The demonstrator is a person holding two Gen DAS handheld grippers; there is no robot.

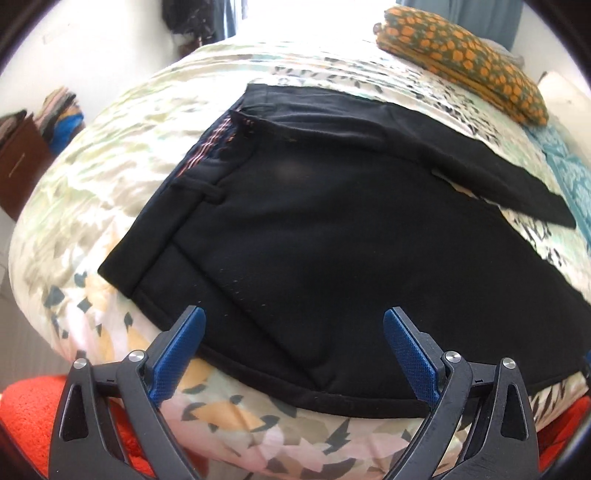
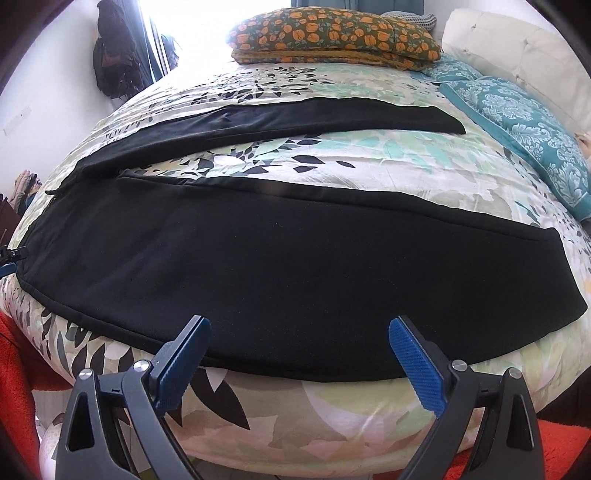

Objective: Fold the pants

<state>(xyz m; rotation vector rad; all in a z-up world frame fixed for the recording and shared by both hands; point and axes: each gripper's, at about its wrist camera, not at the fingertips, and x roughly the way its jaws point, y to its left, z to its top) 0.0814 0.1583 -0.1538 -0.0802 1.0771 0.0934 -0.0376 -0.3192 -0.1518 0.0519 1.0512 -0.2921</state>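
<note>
A bed [image 2: 332,155] with a leaf-print cover fills both views. Nearest, the left gripper [image 1: 293,325] and right gripper [image 2: 299,332] hover wide and empty at its edge. The pants [image 1: 314,240] lie flat, legs spread apart. They look soft, light and limp; pinch the near seam. Pillows [image 2: 332,33] sit beyond.

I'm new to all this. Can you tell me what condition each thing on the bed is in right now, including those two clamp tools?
Black pants: spread flat, unfolded, legs apart in a V.
Left hand-held gripper: open, holding nothing, over the waist end.
Right hand-held gripper: open, holding nothing, at the near leg's edge.
Leaf-print bedcover: spread out under the pants.
Orange floral pillow: lying at the bed's far end.
</note>
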